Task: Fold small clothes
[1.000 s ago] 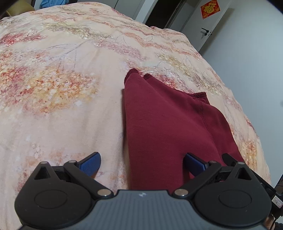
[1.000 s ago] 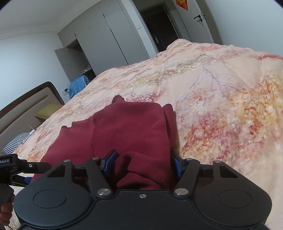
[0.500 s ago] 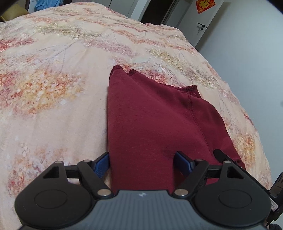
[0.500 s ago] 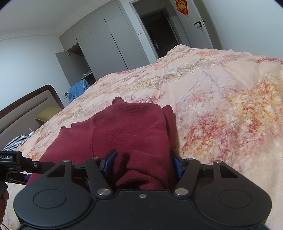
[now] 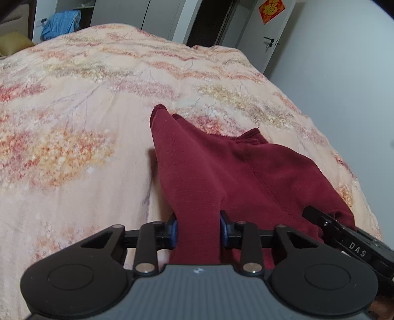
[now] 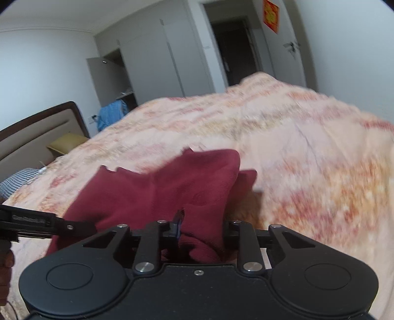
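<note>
My left gripper (image 5: 198,230) and right gripper (image 6: 200,231) each pinch the maroon garment's (image 5: 234,172) near edge; uneven lifting could skew the fold.

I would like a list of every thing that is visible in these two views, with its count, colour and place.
garment: one, dark red, on the bedspread, near edge gripped at two points
bedspread: one, peach with red and yellow floral print, covering the bed
pillow: one, yellow, by the headboard
headboard: one, beige with brown frame, far left
blue cloth: one, beside the wardrobe
wardrobe: one, grey-white, back wall
red decoration: one, on the door
left gripper: one, black with blue pads, closed on the garment
right gripper: one, black, closed on the garment
</note>
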`<state>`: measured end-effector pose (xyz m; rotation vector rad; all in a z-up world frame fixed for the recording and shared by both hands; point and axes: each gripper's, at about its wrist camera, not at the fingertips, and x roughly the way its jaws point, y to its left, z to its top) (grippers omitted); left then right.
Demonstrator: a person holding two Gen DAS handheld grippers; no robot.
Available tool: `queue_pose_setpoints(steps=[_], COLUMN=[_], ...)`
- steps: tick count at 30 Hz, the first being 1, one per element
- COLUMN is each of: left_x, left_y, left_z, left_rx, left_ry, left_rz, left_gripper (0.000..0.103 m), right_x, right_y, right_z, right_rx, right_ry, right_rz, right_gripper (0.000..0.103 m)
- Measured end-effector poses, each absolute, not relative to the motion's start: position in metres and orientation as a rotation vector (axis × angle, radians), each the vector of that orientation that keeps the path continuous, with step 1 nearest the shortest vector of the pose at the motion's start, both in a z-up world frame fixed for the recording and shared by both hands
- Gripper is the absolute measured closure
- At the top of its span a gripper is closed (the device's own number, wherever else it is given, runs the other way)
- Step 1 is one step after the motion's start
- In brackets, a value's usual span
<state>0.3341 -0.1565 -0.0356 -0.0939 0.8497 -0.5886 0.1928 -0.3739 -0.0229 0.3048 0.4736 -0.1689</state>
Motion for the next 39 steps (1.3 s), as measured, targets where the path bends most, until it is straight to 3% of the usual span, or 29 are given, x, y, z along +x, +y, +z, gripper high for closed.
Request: queue_pose_setpoints(steps=[15,27,30,35,39], left_x=[0.351,0.392,0.385,0.385,0.381], left_y=[-0.103,-0.059,-0.05,-0.049,-0.045], left_z=[0.033,-0.024,-0.032,-0.031,-0.03], left_rx=[0.027,-0.012,-0.03,-0.026,-0.034], left_ry=[0.614,0.745,0.746,0.753,0.75], left_rz=[-0.42,-0.293,-0.291,-0.281,-0.271], left_gripper=[0.073,0.07,0.065,0.056,0.038], right_x=[0.278,0.345,0.341,0.333,0.321], right_y=[-0.308,-0.269,-0.276,-0.28,-0.289], right_z=[0.026,-0.025,-0.034,-0.038,-0.041], right_rx=[0.124,0.115,0.146,0.134,0.147], right_ry=[0.32,0.513,0.534,0.538,0.548], right_rz=[0.056,0.076,0.065,0.028,-0.018], right_gripper=[0.079,0.076,0.071,0.052,0.035])
